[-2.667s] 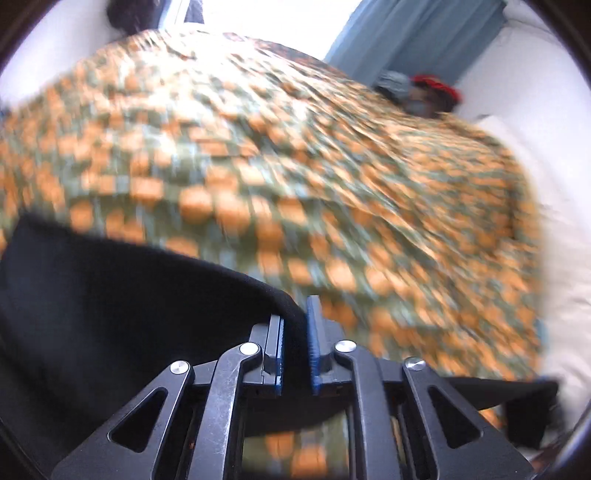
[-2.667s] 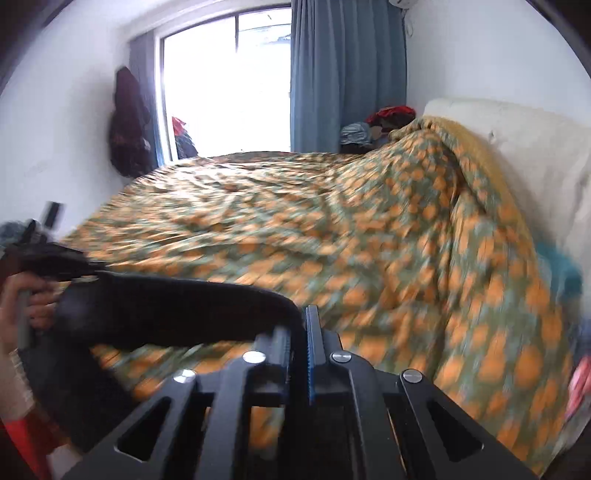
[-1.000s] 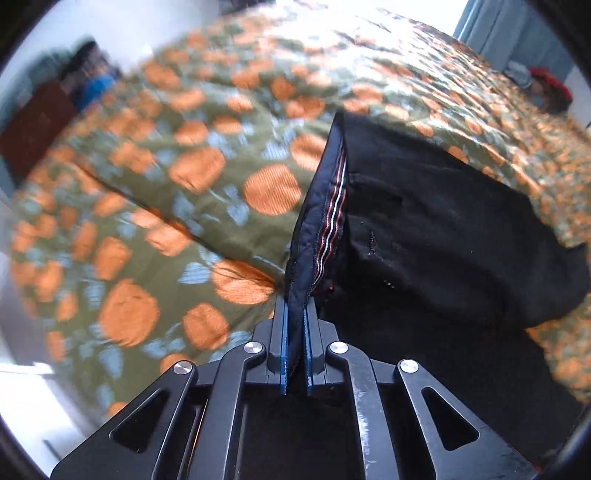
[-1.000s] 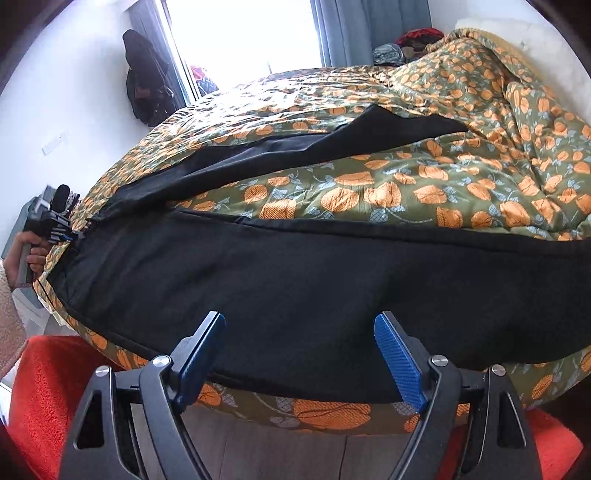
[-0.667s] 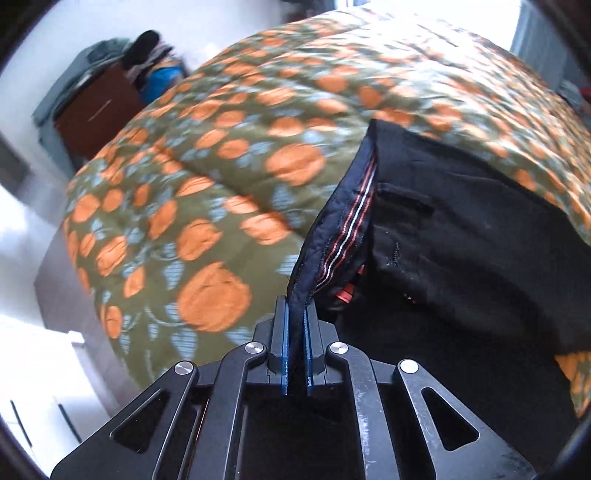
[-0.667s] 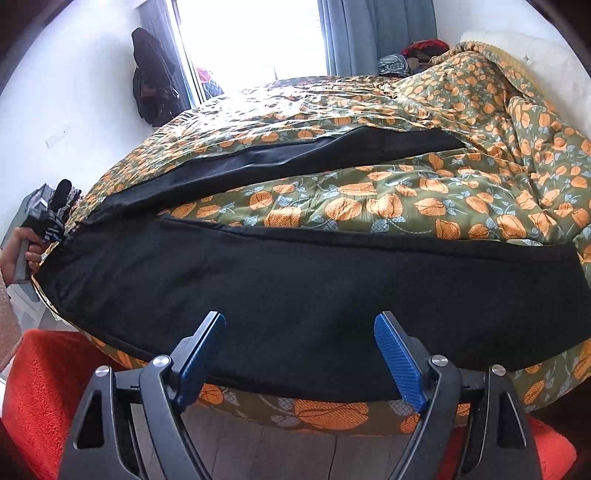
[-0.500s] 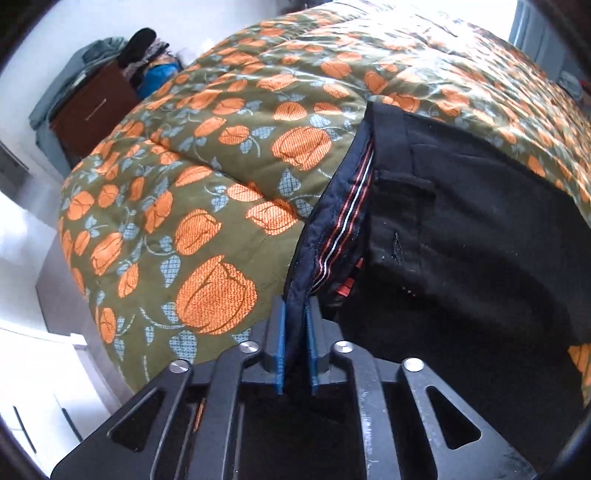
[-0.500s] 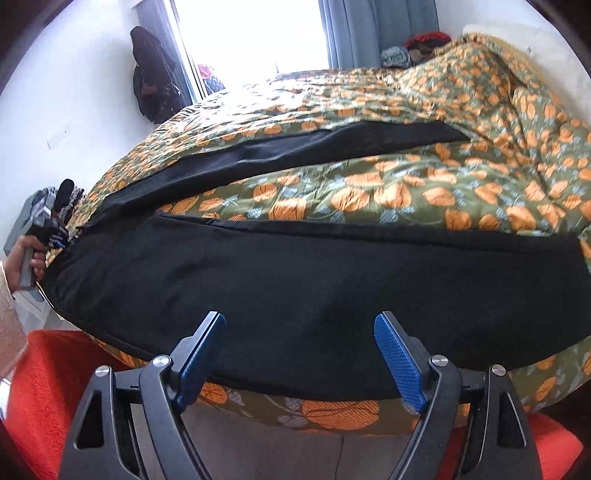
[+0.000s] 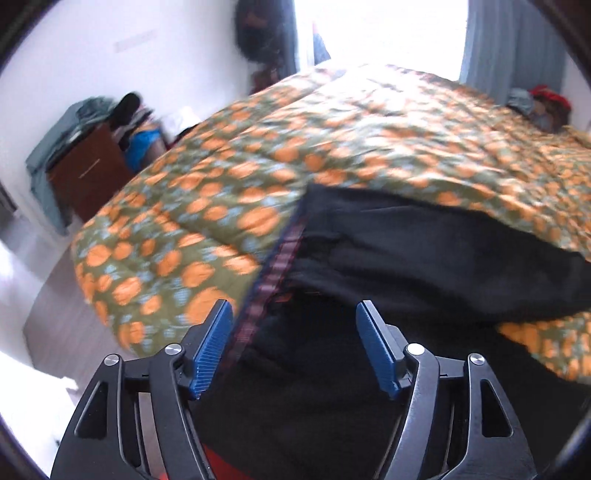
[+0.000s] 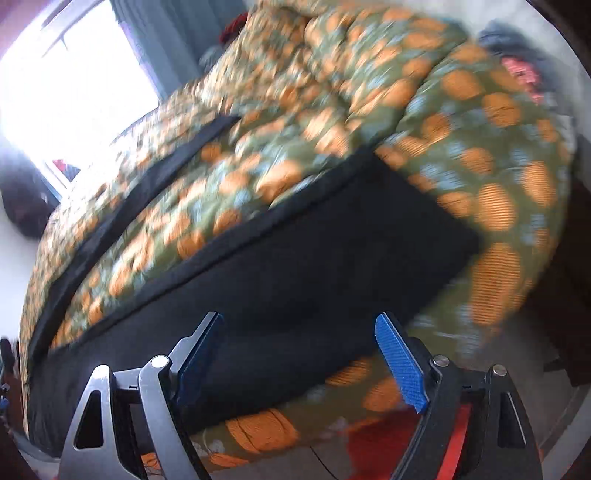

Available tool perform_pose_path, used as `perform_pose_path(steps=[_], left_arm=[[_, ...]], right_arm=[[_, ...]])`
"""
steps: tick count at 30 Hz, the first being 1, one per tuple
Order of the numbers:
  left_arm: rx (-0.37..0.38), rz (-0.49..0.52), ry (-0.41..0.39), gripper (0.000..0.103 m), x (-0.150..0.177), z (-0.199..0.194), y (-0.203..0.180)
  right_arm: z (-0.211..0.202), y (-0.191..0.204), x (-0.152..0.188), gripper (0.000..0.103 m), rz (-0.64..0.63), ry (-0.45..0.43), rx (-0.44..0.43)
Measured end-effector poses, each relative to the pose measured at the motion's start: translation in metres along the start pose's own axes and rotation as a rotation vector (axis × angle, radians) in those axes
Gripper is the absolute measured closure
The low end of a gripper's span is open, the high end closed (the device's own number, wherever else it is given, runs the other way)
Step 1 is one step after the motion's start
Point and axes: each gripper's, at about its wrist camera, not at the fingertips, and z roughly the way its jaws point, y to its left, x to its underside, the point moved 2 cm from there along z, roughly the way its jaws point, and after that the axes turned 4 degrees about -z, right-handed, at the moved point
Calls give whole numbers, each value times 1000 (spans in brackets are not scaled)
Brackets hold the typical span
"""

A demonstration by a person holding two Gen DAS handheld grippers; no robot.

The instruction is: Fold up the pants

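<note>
Since the earlier frames the waistband of the black pants has slipped out of the left tongs, whose jaws have just been opening; the blue pads now stand wide apart, and the striped band lies loose between them, close to the left pad without being pinched. The pants lie spread on the bed's quilt, green with orange flowers, along the quilt's near edge. In the right wrist view one leg runs as a broad dark strip across the near side of the quilt, its hem end squared off toward the right, and the other leg lies as a narrower strip further up the quilt, apart from the first, with patterned cover showing between them. The right tongs hang above the near leg with jaws spread wide and nothing gripped; this view is tilted and blurred. Beyond the quilt's far side a bright window with a blue curtain shows, and off the quilt's left corner stands a brown cabinet with clothes heaped on it.
</note>
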Motion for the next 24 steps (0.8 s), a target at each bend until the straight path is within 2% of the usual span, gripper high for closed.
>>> perform_pose_path(steps=[4, 8, 11, 13, 16, 18, 20, 24], left_arm=[[93, 69, -19, 27, -4, -1, -63], [145, 69, -75, 27, -18, 11, -114], [138, 62, -98, 26, -28, 30, -137], [111, 76, -83, 26, -33, 55, -150], [56, 63, -47, 26, -31, 88, -151], [40, 16, -7, 26, -26, 112, -140], [64, -53, 44, 26, -15, 134, -126], [104, -52, 11, 23, 3, 143, -120]], right_arm=[[-18, 24, 10, 18, -91, -52, -26], [-12, 60, 25, 18, -179, -4, -98], [-9, 84, 39, 18, -246, 28, -138], [-11, 102, 45, 18, -302, 46, -180], [-14, 132, 43, 18, -390, 68, -243], [-12, 157, 36, 18, -451, 103, -290], [-5, 185, 21, 16, -500, 146, -333], [29, 273, -12, 15, -517, 291, -468]])
